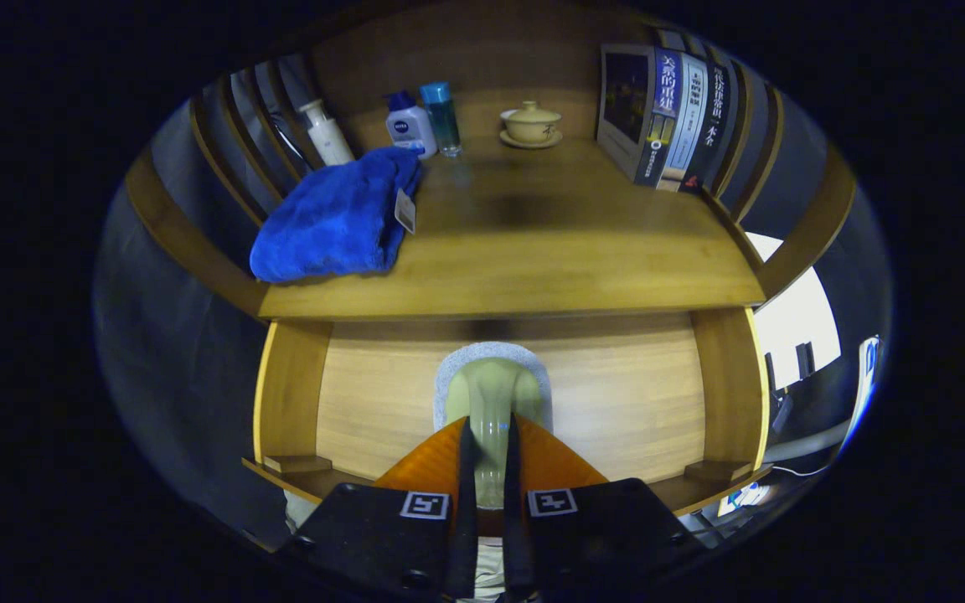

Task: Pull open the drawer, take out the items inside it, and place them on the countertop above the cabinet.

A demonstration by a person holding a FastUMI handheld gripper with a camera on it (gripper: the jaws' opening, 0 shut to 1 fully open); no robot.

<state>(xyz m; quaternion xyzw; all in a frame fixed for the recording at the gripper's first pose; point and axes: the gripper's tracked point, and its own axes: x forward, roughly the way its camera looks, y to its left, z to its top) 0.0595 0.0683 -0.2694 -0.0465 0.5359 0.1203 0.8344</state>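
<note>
Wooden cabinet, gripper view. Drawer (658, 402) stands pulled open beneath the countertop (533, 260), its pale plank floor and two side walls exposed.

Item 1: gripper (489, 452). Both fingers are nearly together and press the slim neck of a pale green brush-like item (491, 394) from either side, so the tool is clamped on it.

Item 2: pale green item. Long axis runs along the fingers, from 6 o'clock to 12 o'clock; the broad head points away toward 12, edged by a grey bristly or spongy rim, and the narrow handle end points back between the fingers. It sits over the drawer floor, just short of the countertop's front edge. Whether it touches the floor cannot be told.

Item 3: blue towel (332, 218), crumpled, on the countertop at 10 o'clock, with a tag at its near corner.

Item 4: white pump bottle (326, 132), white bottle with blue cap (410, 124) and clear blue bottle (442, 117), upright behind the towel, at 11 o'clock.

Item 5: lidded cup on a saucer (530, 124), at 12 o'clock.

Item 6: books (667, 117), upright, at 1 o'clock.
</note>
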